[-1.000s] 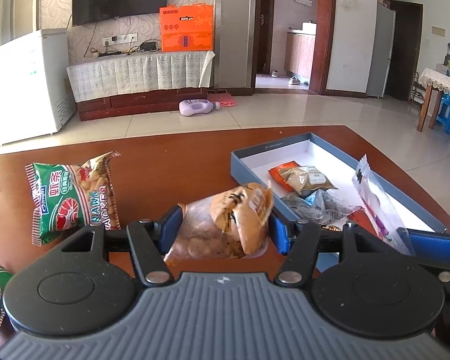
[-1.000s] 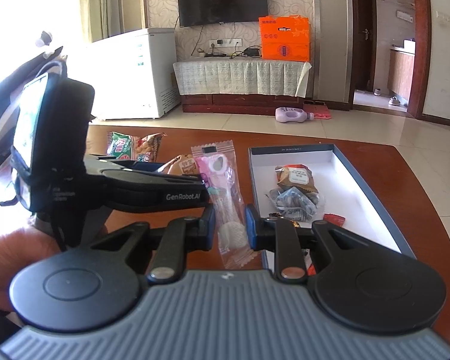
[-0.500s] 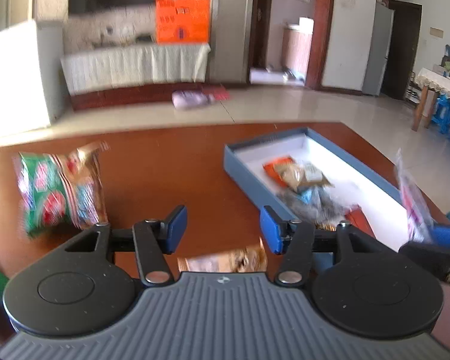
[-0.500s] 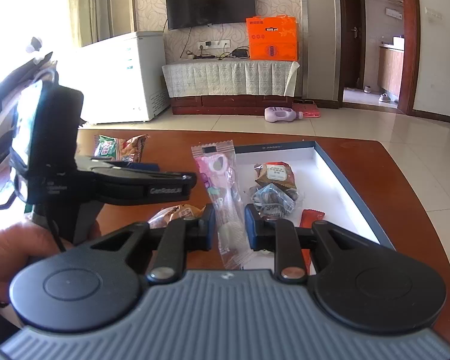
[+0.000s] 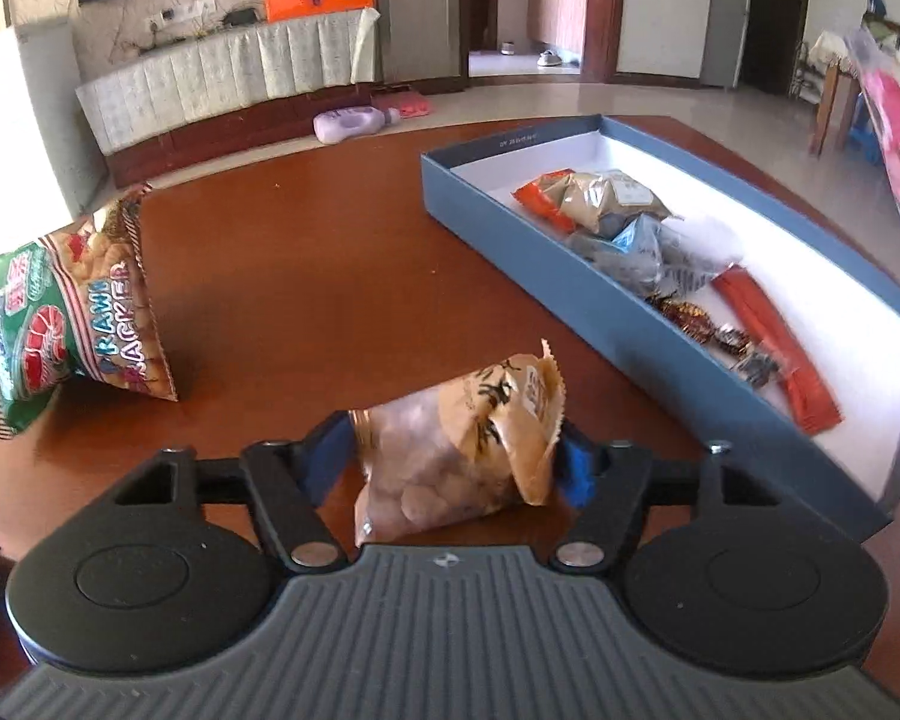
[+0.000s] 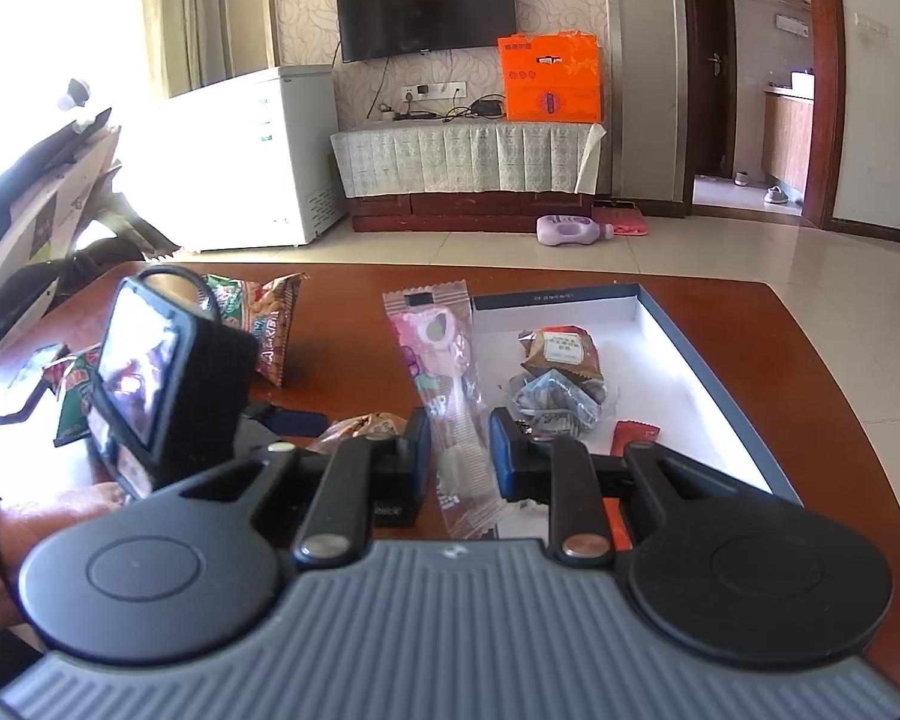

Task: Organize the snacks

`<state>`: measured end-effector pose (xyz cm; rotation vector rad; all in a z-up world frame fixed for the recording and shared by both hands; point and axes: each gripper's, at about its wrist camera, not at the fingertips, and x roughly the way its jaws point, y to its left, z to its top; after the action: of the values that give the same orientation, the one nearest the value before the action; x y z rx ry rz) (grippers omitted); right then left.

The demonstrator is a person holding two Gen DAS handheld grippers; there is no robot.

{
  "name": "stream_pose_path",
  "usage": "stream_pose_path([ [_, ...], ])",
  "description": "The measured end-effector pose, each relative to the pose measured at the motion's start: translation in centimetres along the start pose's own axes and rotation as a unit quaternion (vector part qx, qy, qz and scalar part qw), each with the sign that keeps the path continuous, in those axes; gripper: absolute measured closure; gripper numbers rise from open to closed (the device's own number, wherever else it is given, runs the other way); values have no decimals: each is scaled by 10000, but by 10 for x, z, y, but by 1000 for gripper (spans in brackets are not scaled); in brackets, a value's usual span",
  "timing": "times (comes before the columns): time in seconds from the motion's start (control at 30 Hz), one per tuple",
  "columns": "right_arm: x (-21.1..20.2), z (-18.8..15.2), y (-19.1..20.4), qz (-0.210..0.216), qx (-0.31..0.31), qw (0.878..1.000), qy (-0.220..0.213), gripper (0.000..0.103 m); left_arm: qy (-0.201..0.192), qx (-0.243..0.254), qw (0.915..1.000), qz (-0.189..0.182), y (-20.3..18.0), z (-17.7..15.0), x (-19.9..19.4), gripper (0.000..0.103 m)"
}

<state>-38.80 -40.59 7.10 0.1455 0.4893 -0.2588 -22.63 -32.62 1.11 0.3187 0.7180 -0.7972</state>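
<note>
A brown snack bag (image 5: 462, 438) lies on the wooden table (image 5: 306, 240) between the blue pads of my left gripper (image 5: 450, 463). The jaws are open and flank it closely. The same bag (image 6: 360, 426) shows in the right wrist view. My right gripper (image 6: 459, 456) is shut on a clear pink packet (image 6: 444, 360), held upright at the near left corner of the blue box (image 6: 558, 297). Inside the box (image 5: 570, 282) lie an orange-brown pack (image 5: 594, 198), a grey-blue packet (image 5: 648, 252), small candies (image 5: 708, 324) and a red stick (image 5: 774, 348).
A green prawn cracker bag (image 5: 72, 312) stands on the table's left part, also visible as the cracker bag (image 6: 258, 324). A person's hand (image 6: 30, 528) holds the left gripper. More green wrappers (image 6: 72, 408) lie behind it. Bare wood lies between the cracker bag and the box.
The left gripper sank and tipped downward. The brown bag slid out from between its pads half a second ago and now sits between them again on the table. The right gripper kept still.
</note>
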Motion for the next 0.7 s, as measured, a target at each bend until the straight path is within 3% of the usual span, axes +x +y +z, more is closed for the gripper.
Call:
stream_pose_path([
  [0.1, -1, 1, -1, 3, 16, 10000, -25, 79, -74, -158, 9998, -49, 6, 2, -4, 41],
  [0.37, -3, 1, 0, 9, 1, 10000, -98, 79, -609, -426, 9972, 56, 8, 19, -33, 41],
  [0.7, -8, -1, -3, -83, 40, 9997, -222, 79, -1004, -308, 9944, 85, -15, 39, -53, 41],
])
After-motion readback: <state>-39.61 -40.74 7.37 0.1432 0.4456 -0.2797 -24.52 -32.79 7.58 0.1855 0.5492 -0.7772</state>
